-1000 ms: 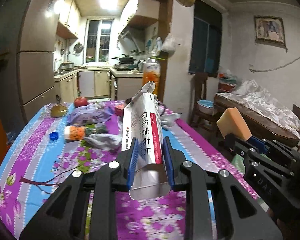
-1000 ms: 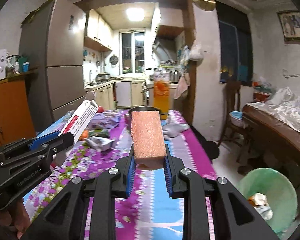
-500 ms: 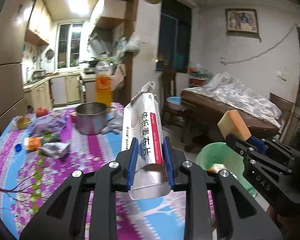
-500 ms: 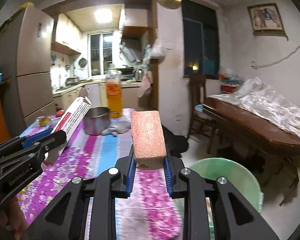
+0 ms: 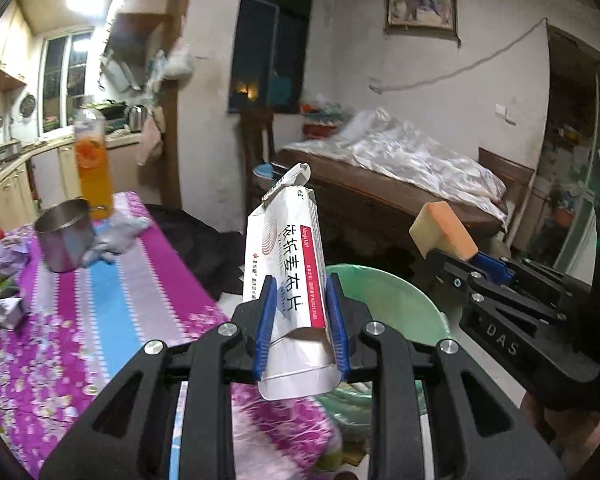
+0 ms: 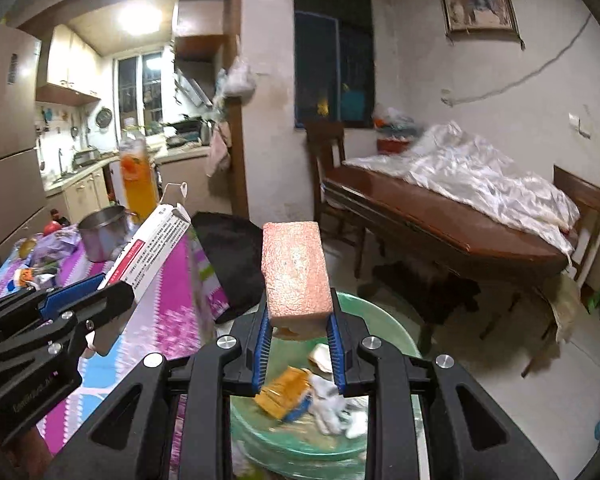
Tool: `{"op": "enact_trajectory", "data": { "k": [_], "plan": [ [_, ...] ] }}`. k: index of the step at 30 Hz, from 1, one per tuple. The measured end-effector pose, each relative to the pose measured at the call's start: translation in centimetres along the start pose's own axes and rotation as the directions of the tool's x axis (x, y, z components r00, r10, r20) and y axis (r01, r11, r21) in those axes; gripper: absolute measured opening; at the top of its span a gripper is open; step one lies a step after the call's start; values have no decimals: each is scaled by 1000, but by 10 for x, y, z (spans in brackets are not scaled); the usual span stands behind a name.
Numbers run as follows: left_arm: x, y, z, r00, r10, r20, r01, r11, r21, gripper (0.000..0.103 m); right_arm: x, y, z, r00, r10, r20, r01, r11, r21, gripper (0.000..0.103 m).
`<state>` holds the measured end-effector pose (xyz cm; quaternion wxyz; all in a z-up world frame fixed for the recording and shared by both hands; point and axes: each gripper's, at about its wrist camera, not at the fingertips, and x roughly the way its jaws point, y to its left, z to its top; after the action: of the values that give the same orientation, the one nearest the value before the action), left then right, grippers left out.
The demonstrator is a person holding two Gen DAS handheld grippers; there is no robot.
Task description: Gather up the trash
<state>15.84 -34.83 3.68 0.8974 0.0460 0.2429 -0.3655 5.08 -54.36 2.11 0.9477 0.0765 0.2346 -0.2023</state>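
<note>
A: Left view first, what did it show?
B: The left gripper [image 5: 300, 330] pinched a white carton [image 5: 286, 280] upright, past the table [image 5: 112, 304] edge, with the green bin [image 5: 384, 300] just beyond and below it

A: And the right view?
B: The right gripper [image 6: 298, 346] clamped a sponge [image 6: 295, 270] directly above the bin [image 6: 384, 322], where wrappers [image 6: 312, 396] already lay

A: So which step was it?
B: Delivery, I judged: both pieces hung over or near the bin. The sponge only needed its jaws spread; the carton seemed to need carrying a little further over the rim before letting go
</note>
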Motion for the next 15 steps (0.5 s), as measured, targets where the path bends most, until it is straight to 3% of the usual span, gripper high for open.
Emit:
{"op": "enact_trajectory", "data": {
  "k": [7,15],
  "plan": [
    [46,-17,1,992,-58,-112,56,998,-28,24,42,-44,4,994,-6,-110,8,1000,25,26],
    [96,-17,-2,953,-132,-272,99,986,-131,24,98,-66,-1,951,75,-302,-60,997,57,26]
  ]
}}
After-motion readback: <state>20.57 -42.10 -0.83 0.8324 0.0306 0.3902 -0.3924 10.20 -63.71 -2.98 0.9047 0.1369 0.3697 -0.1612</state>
